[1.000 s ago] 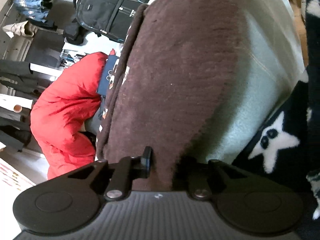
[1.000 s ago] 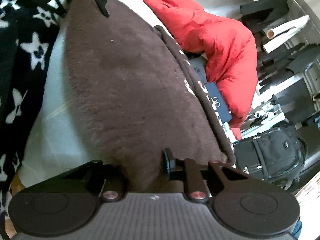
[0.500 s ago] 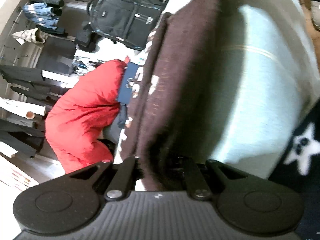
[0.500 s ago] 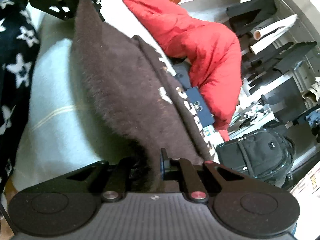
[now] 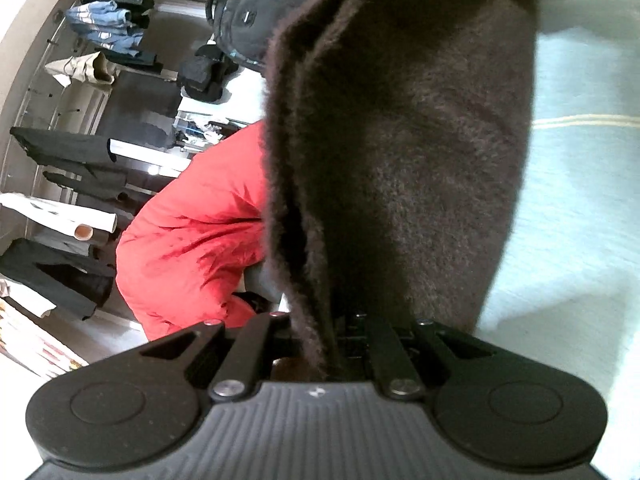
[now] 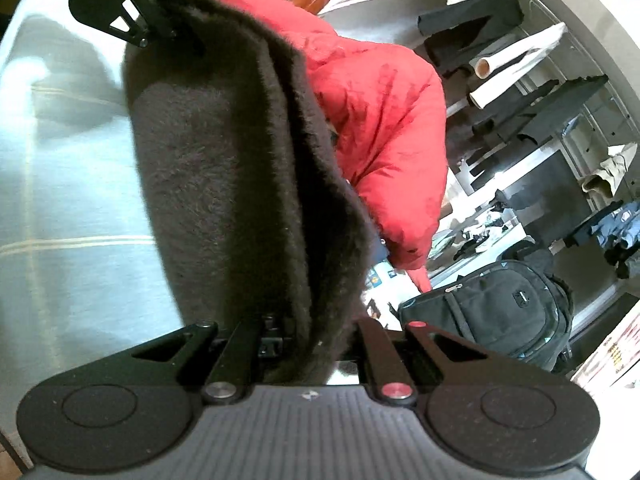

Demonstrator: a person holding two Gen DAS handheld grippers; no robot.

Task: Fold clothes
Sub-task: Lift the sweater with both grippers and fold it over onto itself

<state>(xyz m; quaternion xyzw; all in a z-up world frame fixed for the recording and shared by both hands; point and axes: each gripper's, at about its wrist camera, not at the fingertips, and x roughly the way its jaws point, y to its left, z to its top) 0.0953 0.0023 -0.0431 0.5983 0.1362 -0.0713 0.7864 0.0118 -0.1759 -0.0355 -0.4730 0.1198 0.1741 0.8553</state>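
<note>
Brown fleece garment (image 5: 400, 160), hung doubled above the pale bedsheet (image 5: 580, 200), each end pinched by left tool (image 5: 340, 336) and right tool (image 6: 312, 344), likely to square the fold

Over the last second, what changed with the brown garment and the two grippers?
The brown fleece garment, flat on the pale blue bed cover a second ago, has been lifted and now hangs doubled between the left gripper and right gripper. Both were at its edge throughout; the right one finished closing. The red jacket and black backpack stayed put.
</note>
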